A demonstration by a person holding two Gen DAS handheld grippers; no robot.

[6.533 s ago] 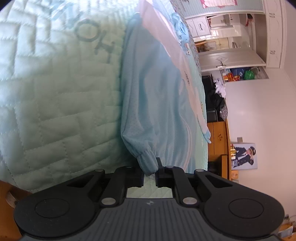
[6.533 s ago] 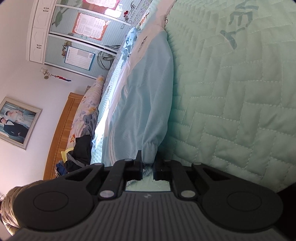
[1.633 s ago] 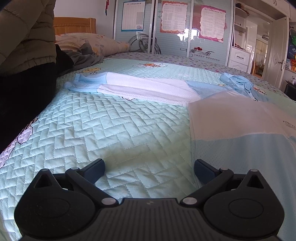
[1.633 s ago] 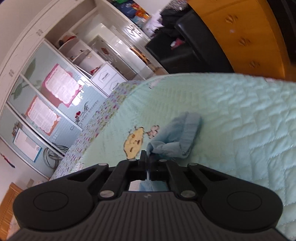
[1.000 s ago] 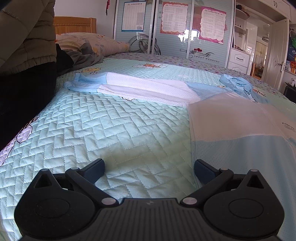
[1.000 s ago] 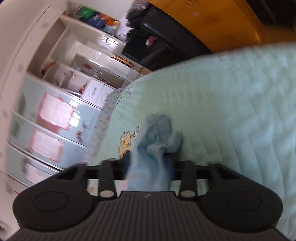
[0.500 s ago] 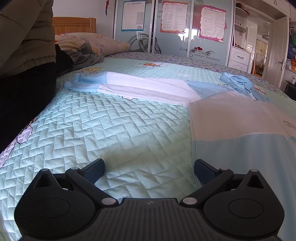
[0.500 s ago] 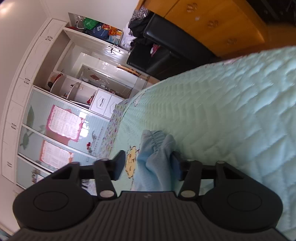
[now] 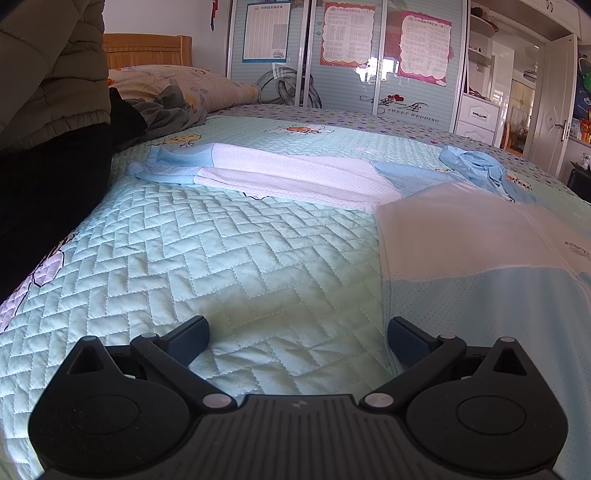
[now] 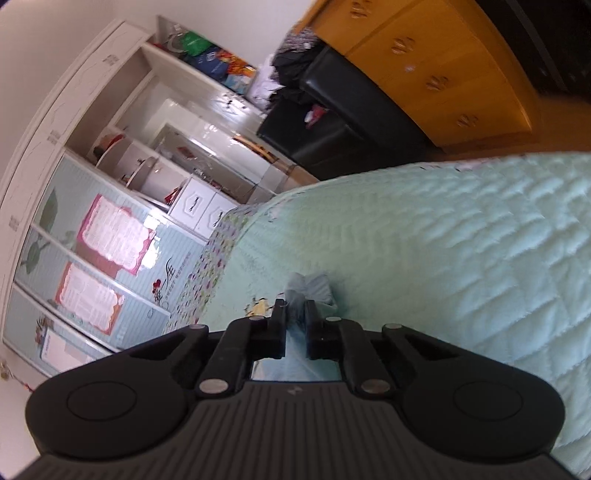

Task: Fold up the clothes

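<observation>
A bunched pale-blue fabric cuff (image 10: 308, 291) is pinched between the closing right gripper (image 10: 295, 325); its end sticks out past the fingertips. The left gripper (image 9: 297, 338) is held spread wide over the mint quilted bedspread (image 9: 221, 258); the blue-and-white mesh jacket (image 9: 480, 251) is met only beside the right finger.

"SWEET WEDDING" under red hearts and large script characters on the sliding wardrobe door (image 9: 402, 107), upper centre-right of the left wrist view, charts (image 9: 349, 35) on the doors too small to read

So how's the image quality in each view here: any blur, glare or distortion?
Left wrist view: sharp, fisheye bending at the edges, window glare on the wardrobe doors. Right wrist view: rolled sideways, motion-smeared across the quilt, though the right tool closing on the blue sleeve stays fairly crisp.
</observation>
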